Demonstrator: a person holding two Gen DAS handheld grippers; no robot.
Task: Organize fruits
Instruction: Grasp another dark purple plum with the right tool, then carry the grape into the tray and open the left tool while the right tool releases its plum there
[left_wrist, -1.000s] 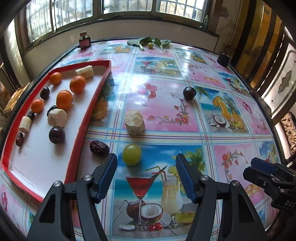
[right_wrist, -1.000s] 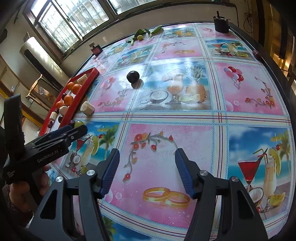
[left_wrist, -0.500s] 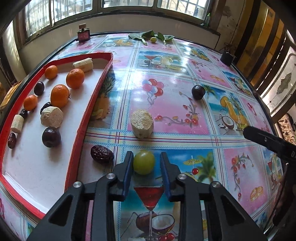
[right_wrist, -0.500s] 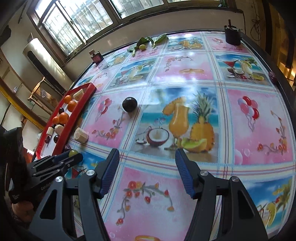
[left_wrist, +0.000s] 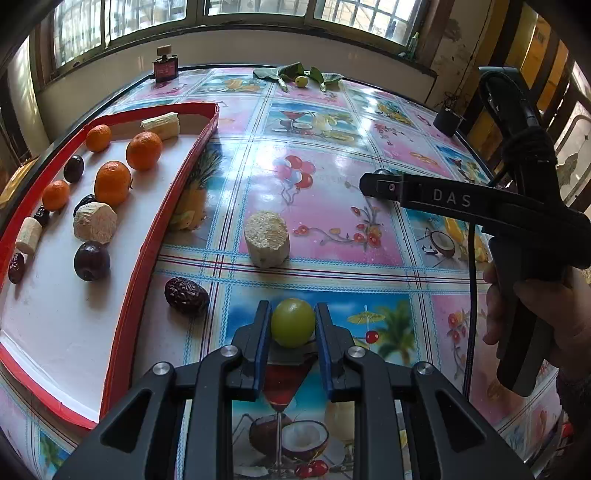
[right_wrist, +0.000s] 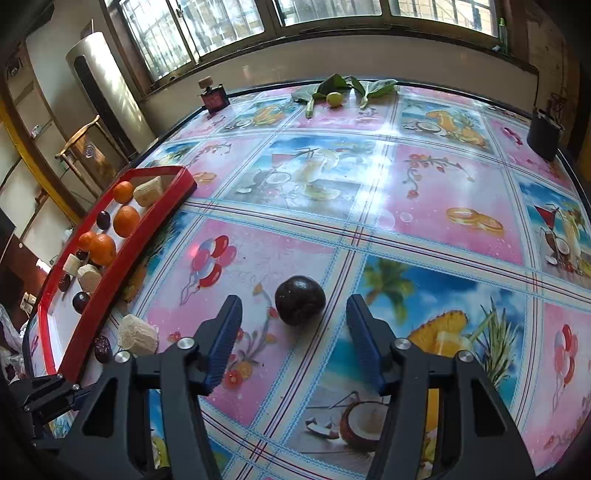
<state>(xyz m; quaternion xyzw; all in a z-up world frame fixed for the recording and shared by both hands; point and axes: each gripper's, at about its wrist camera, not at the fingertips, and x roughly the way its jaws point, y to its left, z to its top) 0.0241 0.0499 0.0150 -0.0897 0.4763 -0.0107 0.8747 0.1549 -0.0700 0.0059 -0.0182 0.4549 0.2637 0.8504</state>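
My left gripper (left_wrist: 292, 322) is shut on a green grape (left_wrist: 293, 322) that rests on the patterned tablecloth. Left of it lies a wrinkled brown date (left_wrist: 185, 296), and beyond it stands a pale banana chunk (left_wrist: 267, 238). The red-rimmed white tray (left_wrist: 155, 236) on the left holds oranges, dark plums, dates and banana pieces. In the right wrist view, a dark plum (right_wrist: 300, 300) sits on the cloth just ahead of my open right gripper (right_wrist: 295, 334), roughly midway between its fingertips and not touched. The right gripper (left_wrist: 373, 183) shows from the side in the left wrist view, hiding most of that plum.
At the table's far edge lie green leaves with a small green fruit (right_wrist: 334, 99), a dark red perfume bottle (right_wrist: 213, 96) and a black cup (right_wrist: 544, 134). A hand (left_wrist: 546, 314) holds the right gripper's handle. The tray (right_wrist: 122, 254) lies along the table's left side.
The left gripper moved forward and shut on the green grape. The right gripper travelled across the table to the dark plum and stays open.
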